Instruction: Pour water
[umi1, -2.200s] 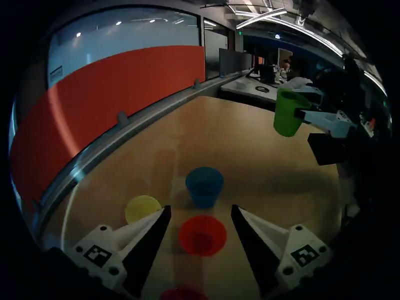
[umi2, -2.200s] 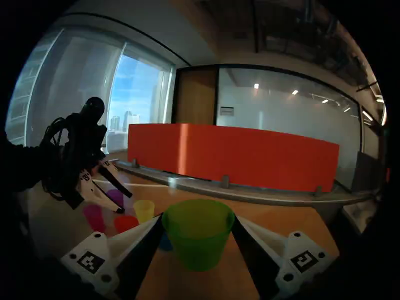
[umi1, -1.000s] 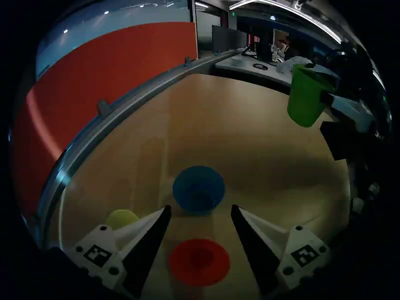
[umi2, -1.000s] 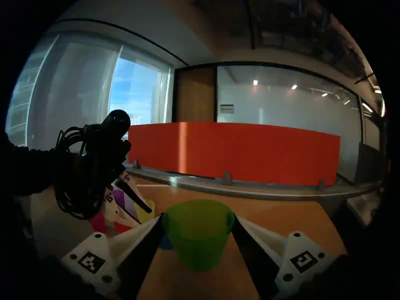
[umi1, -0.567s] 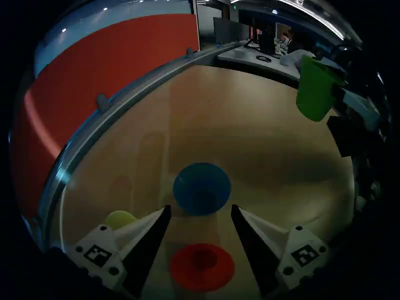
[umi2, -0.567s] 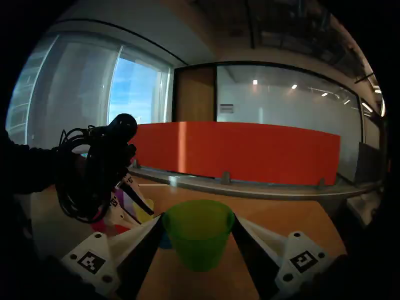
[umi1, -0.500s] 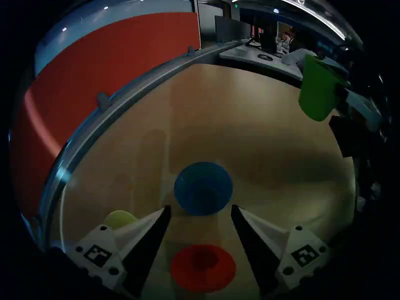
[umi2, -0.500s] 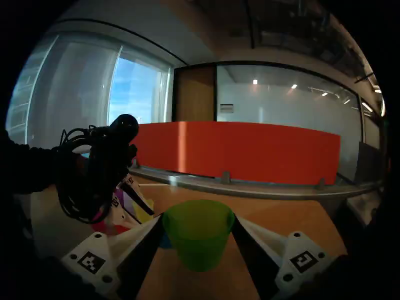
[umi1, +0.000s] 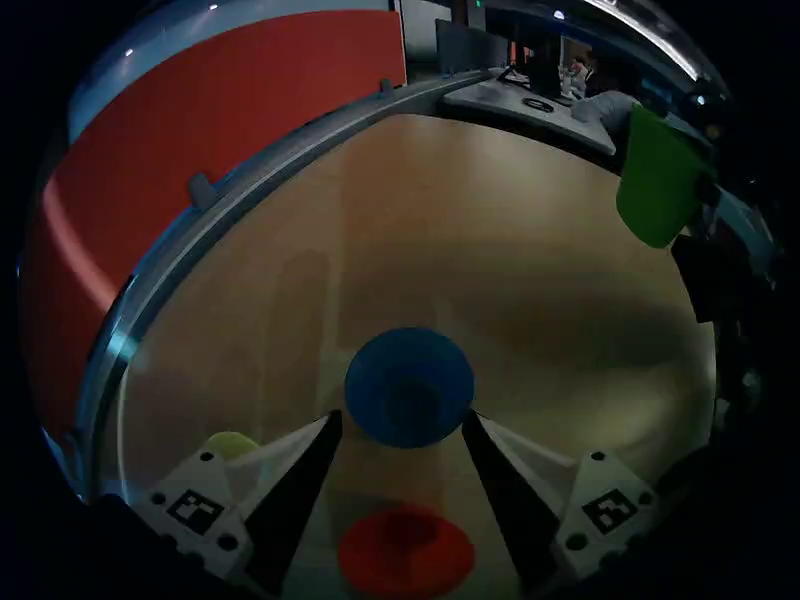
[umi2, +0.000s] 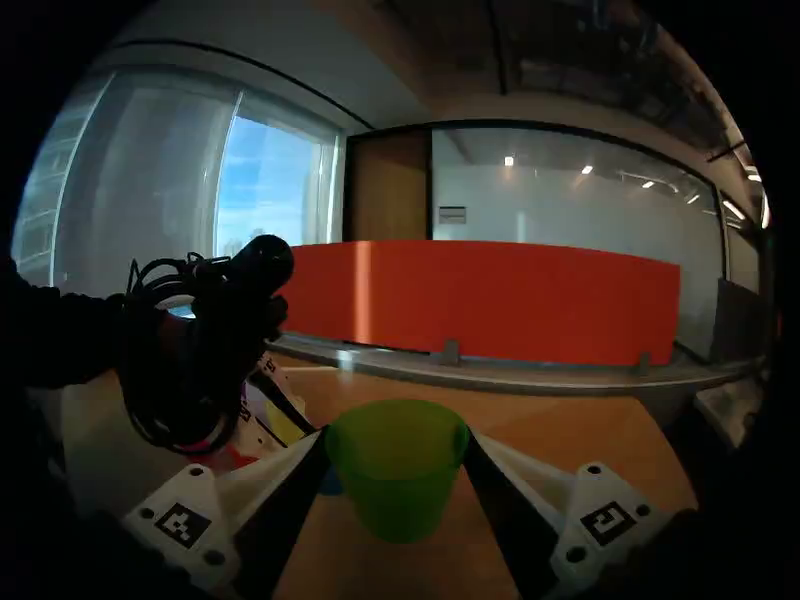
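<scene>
Far cup behind near cup on table — held cup upper right.

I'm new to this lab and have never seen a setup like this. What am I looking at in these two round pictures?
There is no robot here. A person holds a two-finger gripper in each hand, and each gripper carries a fisheye camera looking along its fingers. In the left gripper view, the left gripper is open above a wooden table. A blue cup, a red cup and a yellow cup stand on it. In the right gripper view, the right gripper is shut on a green cup. Farther left, the person's hand holds the other gripper.
</scene>
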